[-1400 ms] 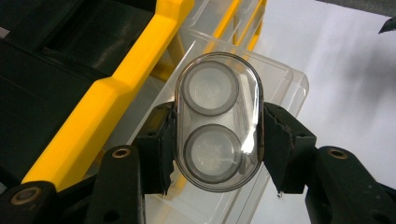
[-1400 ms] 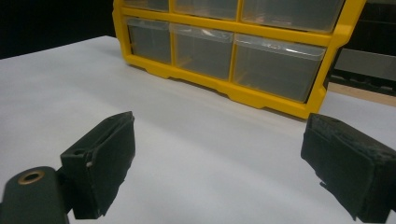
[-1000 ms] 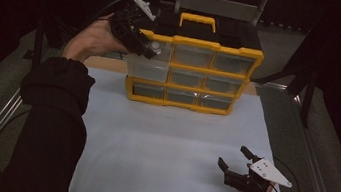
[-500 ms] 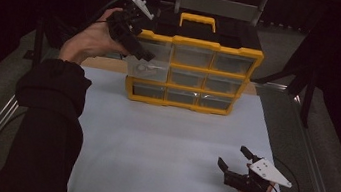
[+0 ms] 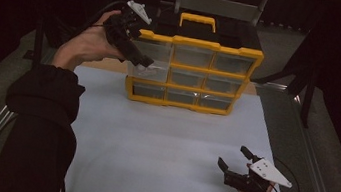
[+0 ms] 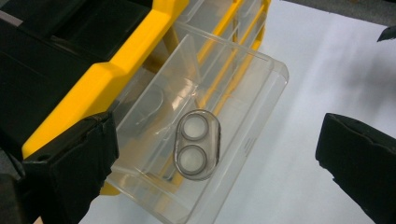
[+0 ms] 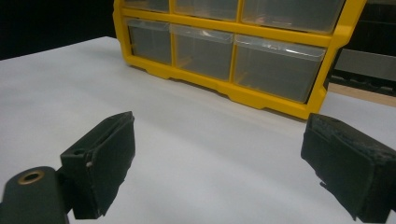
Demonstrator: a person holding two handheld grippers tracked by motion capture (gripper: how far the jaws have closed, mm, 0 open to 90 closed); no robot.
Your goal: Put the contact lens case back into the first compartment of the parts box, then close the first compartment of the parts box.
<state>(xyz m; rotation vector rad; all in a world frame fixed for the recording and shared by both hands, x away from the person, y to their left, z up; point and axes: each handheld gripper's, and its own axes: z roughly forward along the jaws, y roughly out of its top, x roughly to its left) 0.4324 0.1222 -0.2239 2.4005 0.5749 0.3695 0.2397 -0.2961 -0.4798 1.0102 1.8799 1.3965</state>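
Holding my left claw (image 5: 146, 66) above a pulled-out clear drawer (image 6: 205, 140) of the yellow drawer cabinet (image 5: 196, 74); jaws stand wide apart, having just been opening, with nothing pressed between them.

Item 1, clear plastic two-hole piece (image 6: 196, 144): an oval, transparent part with two round rings. It lies inside the drawer, seen in the left gripper view between my two jaws but clear of both. Its long axis runs through the two rings, roughly along the drawer's depth, from the cabinet toward the drawer's front wall. Flat side appears to face up.

Item 2, drawer: left column of the cabinet, upper part, slid out toward the near side. A clear divider crosses it; the piece sits on the front side of that divider.

Item 3, cabinet: yellow frame, black top with yellow handle (image 5: 198, 20), three columns of clear drawers, standing at the far end of the white tabletop (image 5: 161, 150). The other drawers look shut.

Item 4, right claw (image 5: 236, 162): near right of the tabletop, jaws apart and empty, well apart from the cabinet.

Step in hand, by my judgement: the drop into the drawer is done and the release complete. Next move calls for lifting the left claw clear without catching the drawer's wall, then pushing the drawer front squarely back until it sits flush with its neighbours. A skewed push could jam it.
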